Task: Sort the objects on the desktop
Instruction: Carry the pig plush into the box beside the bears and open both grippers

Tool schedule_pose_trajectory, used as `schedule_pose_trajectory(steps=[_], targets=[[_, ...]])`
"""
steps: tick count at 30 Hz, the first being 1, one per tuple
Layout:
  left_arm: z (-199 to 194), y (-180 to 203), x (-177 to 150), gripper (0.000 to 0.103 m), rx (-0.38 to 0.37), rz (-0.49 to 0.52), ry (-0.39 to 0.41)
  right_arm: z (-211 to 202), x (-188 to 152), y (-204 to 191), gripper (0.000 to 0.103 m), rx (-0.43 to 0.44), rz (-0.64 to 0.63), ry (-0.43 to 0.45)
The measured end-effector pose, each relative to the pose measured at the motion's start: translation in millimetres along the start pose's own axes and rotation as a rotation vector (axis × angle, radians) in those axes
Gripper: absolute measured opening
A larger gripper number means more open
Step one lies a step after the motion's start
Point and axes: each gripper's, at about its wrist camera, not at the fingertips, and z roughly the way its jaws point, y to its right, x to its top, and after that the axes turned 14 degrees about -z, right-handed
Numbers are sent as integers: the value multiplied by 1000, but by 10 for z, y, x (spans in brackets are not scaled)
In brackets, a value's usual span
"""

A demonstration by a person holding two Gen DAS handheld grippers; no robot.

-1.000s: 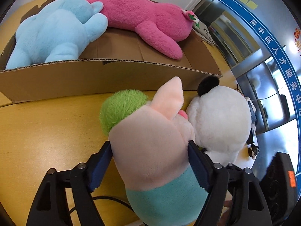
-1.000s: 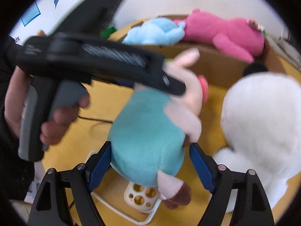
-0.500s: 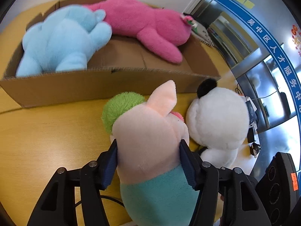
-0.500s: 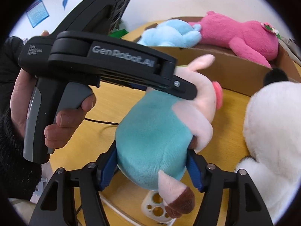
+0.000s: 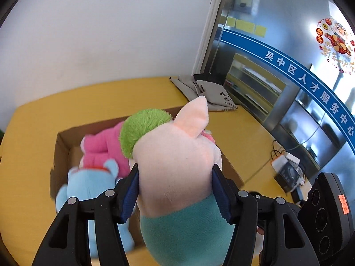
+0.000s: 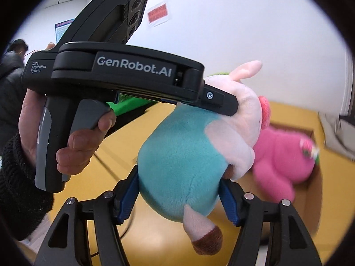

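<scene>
Left wrist view takes in the yellow worktop (image 5: 239,133), which fills the lower half of the scene and runs back to a white wall, with bare surface to the left of and behind the cardboard box (image 5: 61,146). That box lies open-topped near the worktop's middle, its far and left walls plain to see while the near right corner is partly covered by the plush. Inside it a pink plush (image 5: 104,146) lies toward the back and a light blue plush (image 5: 88,184) toward the near wall, the two touching; both are blurred. The pig plush (image 5: 175,166) is held up in the air over the box's near right side, its long axis running away from the camera, head and pink ear pointing forward and up, teal body toward the lens; a green tuft sits on its left. The left claw (image 5: 175,190) is closed on the pig's pale head, blue pads pressed into both sides. In the right wrist view the right claw (image 6: 179,197) is closed on the pig's teal belly, one brown-tipped foot hanging below. The left hand (image 6: 73,141) grips its tool's handle, which hides part of the pig's head. Grey folded bags (image 5: 208,93) lie at the far corner.
</scene>
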Motion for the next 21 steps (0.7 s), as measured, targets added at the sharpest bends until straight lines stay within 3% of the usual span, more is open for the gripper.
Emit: schedule_pose_trajectory(steps=[4, 8, 10, 13, 18, 21], targets=[[772, -350, 162, 65, 9, -48, -116, 541, -109, 418, 66, -1, 64, -44], [1422, -707, 9, 67, 10, -103, -217, 1080, -403, 601, 70, 10, 150, -193], [1466, -751, -39, 72, 4, -110, -230, 1278, -505, 624, 78, 1, 170, -279], [1524, -815, -109, 74, -5, -121, -248, 1376, -553, 594, 79, -11, 156, -372], [1619, -866, -221, 78, -10, -130, -276, 903, -543, 686, 80, 72, 227, -296], [1656, -753, -272, 83, 5, -121, -277, 616, -378, 940, 80, 0, 258, -234]])
